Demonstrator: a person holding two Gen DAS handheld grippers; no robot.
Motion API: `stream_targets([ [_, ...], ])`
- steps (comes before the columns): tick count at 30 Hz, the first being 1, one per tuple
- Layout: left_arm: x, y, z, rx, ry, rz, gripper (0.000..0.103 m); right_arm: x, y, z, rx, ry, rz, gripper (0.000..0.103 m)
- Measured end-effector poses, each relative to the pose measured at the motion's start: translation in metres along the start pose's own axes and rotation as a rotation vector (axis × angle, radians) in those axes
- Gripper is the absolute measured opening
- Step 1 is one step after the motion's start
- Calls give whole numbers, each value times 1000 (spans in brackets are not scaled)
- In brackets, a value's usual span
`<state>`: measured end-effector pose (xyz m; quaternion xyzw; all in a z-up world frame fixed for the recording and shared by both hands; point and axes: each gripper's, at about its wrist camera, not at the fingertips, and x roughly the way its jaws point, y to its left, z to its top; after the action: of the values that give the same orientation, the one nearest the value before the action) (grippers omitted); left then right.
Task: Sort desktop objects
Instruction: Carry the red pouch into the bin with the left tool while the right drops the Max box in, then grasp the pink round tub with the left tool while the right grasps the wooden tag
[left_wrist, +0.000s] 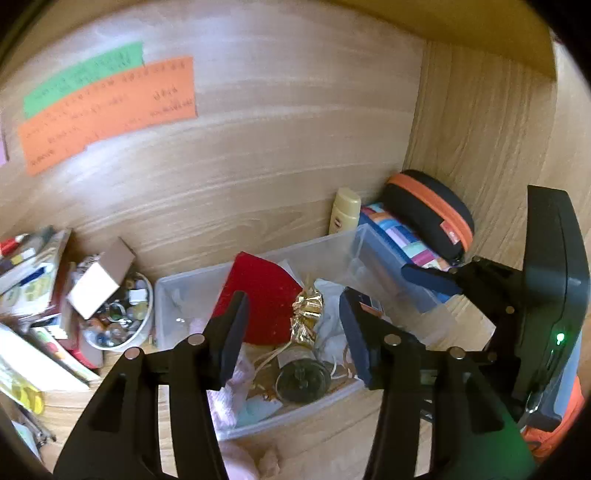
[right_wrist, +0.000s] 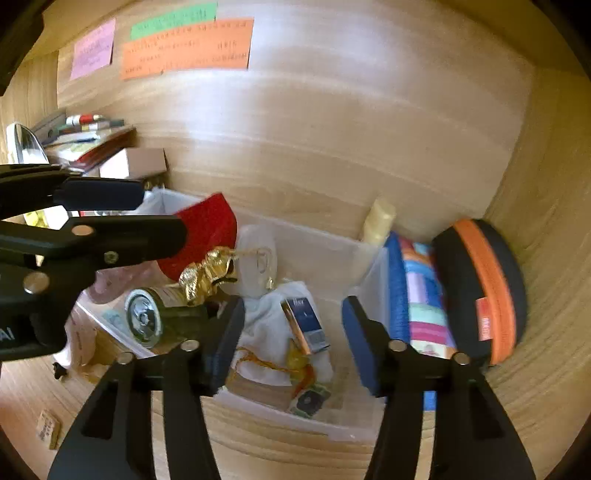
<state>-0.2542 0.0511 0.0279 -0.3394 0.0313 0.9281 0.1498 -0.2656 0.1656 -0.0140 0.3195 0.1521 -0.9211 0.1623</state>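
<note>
Right wrist: tongs (right_wrist: 293, 332) gape, empty, above bin (right_wrist: 317, 254).

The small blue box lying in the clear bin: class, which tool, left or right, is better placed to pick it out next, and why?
Probably the right tool: the small blue box lies between its open fingers, while the left tool sits over the can with the gold bow in the clear bin.

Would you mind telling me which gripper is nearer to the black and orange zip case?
Right. The right gripper hovers over the clear bin's end beside the zip case; the left gripper sits farther off, over the bin's middle.
</note>
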Motion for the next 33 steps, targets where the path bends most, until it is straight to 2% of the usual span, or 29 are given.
stream_targets([
  [3, -19, -1, -3, -1, -31, 19, 61, -15, 2, 2, 6, -25, -12, 60],
  [6, -39, 0, -6, -7, -62, 35, 67, -31, 5, 3, 11, -43, -27, 71],
  [10, -67, 4, -14, -10, -103, 65, 73, -51, 15, 2, 12, -75, -37, 82],
  [14, -90, 9, -27, -6, -129, 105, 78, -70, 26, -1, 15, -96, -29, 84],
  [18, -112, 18, -47, -16, -147, 142, 88, -86, 42, -8, 16, -103, 5, 86],
  [21, -126, 28, -65, -39, -148, 160, 90, -93, 59, -17, 14, -102, 38, 87],
  [24, -132, 38, -84, -58, -128, 181, 90, -93, 77, -29, 12, -81, 81, 87],
  [33, -135, 71, -141, -132, -50, 231, 90, -70, 133, -79, -43, 87, 228, 87],
])
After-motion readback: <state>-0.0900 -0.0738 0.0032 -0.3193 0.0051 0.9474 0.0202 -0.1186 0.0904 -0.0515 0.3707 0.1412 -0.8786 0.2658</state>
